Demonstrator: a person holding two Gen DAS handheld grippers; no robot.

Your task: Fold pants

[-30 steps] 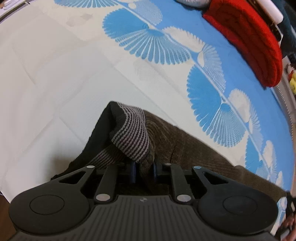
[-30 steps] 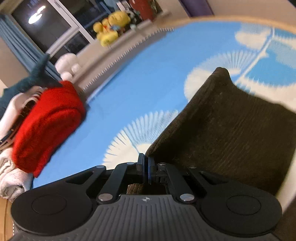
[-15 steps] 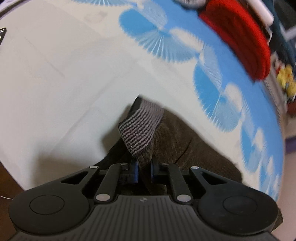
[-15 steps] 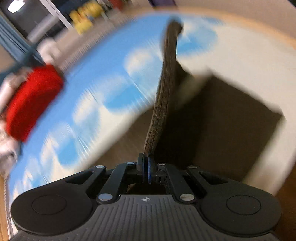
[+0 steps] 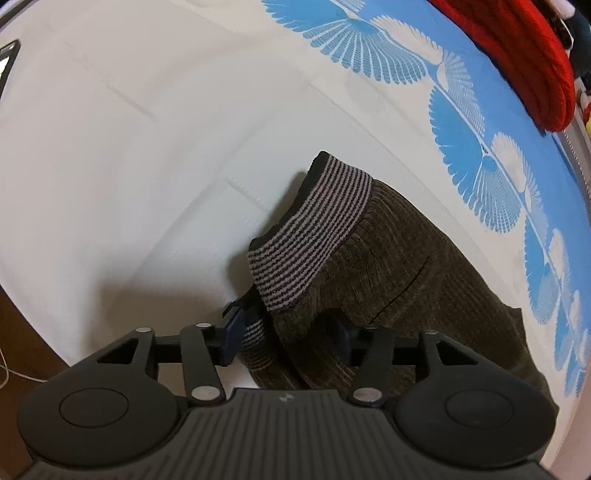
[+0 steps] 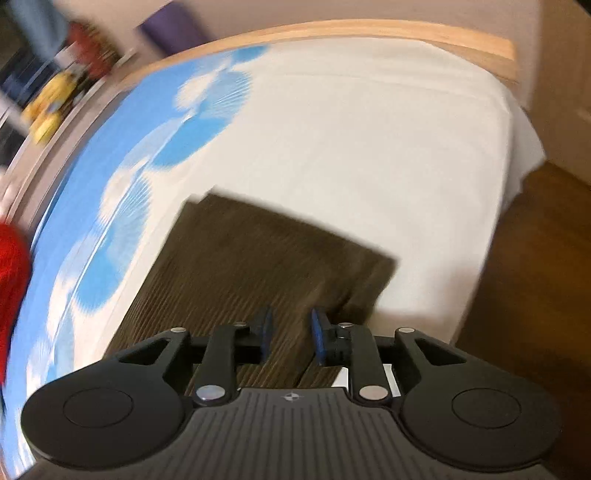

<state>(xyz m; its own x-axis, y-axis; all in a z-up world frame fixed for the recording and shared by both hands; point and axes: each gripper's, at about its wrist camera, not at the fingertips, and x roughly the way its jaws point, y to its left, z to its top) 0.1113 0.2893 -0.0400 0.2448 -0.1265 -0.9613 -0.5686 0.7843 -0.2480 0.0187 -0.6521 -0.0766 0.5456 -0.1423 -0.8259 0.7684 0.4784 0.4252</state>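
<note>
Dark brown corduroy pants [image 5: 388, 280] lie folded on the bed, with the grey-and-black striped waistband [image 5: 314, 225] turned up at the near end. My left gripper [image 5: 288, 336] is open, its jaws spread on either side of the waistband end. In the right wrist view the pants [image 6: 240, 266] lie flat as a folded rectangle on the white sheet. My right gripper [image 6: 290, 332] is open just above their near edge and holds nothing.
The bed has a white sheet [image 5: 110, 147] and a blue cover with white fan shapes [image 5: 480, 129]. A red knit garment [image 5: 517, 55] lies at the far right. The bed's wooden edge [image 6: 369, 31] and the brown floor [image 6: 535, 277] show in the right wrist view.
Both grippers were shut on the pants and have opened and let go. The right gripper swung its held end over, and the pants now lie folded flat.
</note>
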